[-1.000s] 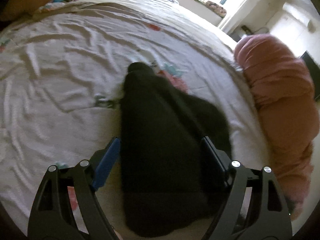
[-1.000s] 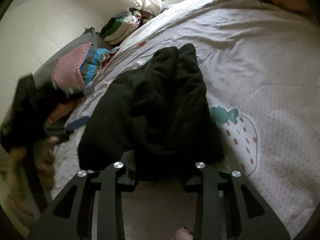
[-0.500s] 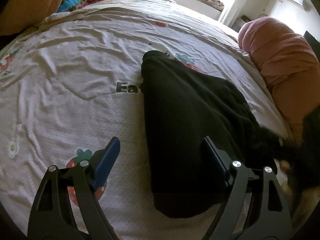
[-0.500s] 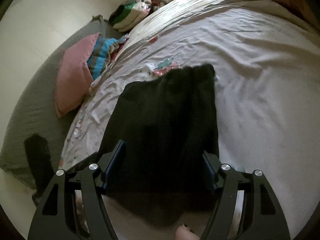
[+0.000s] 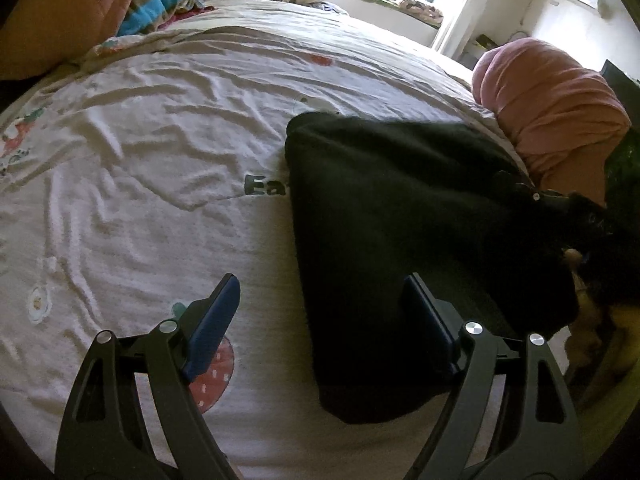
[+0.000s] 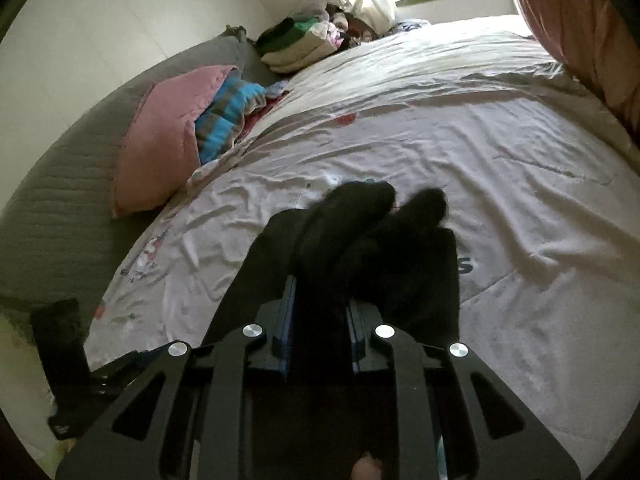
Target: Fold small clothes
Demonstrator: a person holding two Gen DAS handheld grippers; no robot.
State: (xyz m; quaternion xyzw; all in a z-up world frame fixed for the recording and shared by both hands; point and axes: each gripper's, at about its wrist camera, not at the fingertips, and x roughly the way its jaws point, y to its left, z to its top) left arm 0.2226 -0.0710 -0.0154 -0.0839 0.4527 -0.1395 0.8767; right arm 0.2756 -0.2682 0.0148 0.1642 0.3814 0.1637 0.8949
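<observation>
1. The black garment (image 5: 400, 232) is spread on the bed sheet (image 5: 140, 160), toward its edge beside the pink bundle (image 5: 552, 116).
2. The left gripper (image 5: 324, 320) is held released over the garment's near edge.
3. The right gripper (image 6: 320, 320), its jaws just closed, is clenched on bunched black cloth.

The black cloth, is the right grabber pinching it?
Touching. The right wrist view shows the right gripper with its jaws just closed in on the black cloth, dark fabric bunched between both pads and no gap showing.
</observation>
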